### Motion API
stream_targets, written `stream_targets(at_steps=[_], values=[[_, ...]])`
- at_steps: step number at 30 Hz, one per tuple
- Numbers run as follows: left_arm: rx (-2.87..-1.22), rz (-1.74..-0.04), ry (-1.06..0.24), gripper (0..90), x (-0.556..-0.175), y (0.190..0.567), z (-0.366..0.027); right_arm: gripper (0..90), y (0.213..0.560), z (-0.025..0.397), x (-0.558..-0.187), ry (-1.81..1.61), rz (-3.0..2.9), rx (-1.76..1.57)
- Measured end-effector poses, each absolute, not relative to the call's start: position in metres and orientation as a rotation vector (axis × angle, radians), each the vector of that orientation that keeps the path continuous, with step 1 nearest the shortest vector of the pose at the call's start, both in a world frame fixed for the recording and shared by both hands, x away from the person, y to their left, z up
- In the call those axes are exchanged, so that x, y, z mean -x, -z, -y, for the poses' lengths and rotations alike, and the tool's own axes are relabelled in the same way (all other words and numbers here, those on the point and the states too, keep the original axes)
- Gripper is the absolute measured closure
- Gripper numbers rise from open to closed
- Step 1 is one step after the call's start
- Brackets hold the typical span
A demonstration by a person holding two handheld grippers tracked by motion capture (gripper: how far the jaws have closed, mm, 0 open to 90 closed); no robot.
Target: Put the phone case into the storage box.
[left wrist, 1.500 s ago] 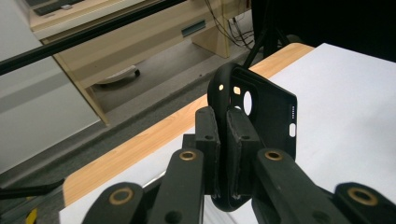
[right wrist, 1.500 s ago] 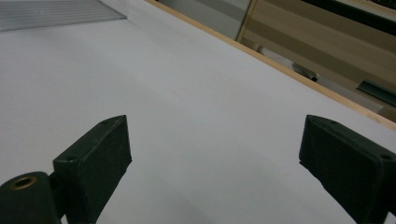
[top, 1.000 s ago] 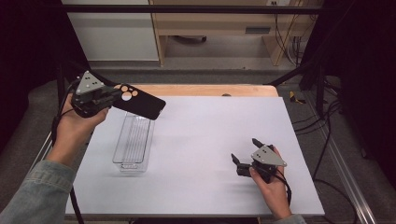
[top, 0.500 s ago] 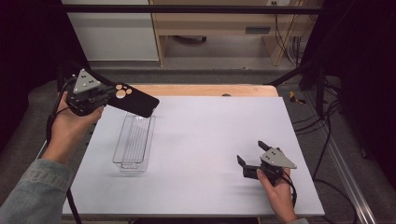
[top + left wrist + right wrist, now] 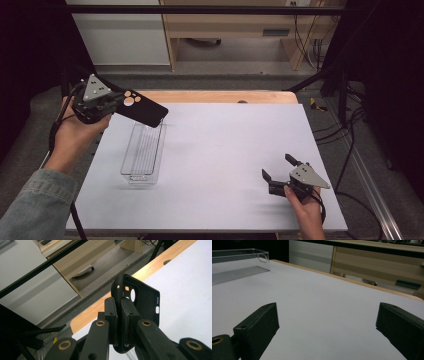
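White sheeting covers our bench [image 5: 225, 150], wooden edge along the far side, cabinets beyond. We read no brand or writing anywhere. At the upper left of the high view our left claw [image 5: 107, 105] is raised, clenched on a black phone case [image 5: 142, 108], whose long axis runs toward the frame's right and slightly down, camera cutouts nearest the jaws, above the far end of a clear plastic tray [image 5: 144, 152]. Lower right, our right claw [image 5: 280, 170] rests low on the bench, jaws spread wide, pointing toward the upper left.
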State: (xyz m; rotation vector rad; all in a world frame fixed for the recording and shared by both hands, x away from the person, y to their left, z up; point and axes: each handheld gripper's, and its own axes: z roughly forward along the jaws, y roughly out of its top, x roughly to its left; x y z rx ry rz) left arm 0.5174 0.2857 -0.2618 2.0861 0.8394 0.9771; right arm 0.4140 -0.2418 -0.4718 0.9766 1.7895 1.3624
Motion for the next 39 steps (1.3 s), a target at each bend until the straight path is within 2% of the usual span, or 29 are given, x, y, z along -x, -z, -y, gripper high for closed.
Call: stream_targets(at_steps=[11,22,39], values=[[-2.138,-0.806,-1.009,84.2,-0.522,0.266,-0.282,5.2,0.475,0.254,-0.399,-1.402,-1.752,-0.996],[-2.229,-0.814,-1.05,84.1,-0.536,0.279,-0.278,4.6,0.475,0.246,-0.398,-1.481,-1.762,-0.951],[-2.291,-0.781,-1.097,84.1,-0.537,0.282,-0.281,4.4,0.477,0.242,-0.4,-1.445,-1.782,-0.928]])
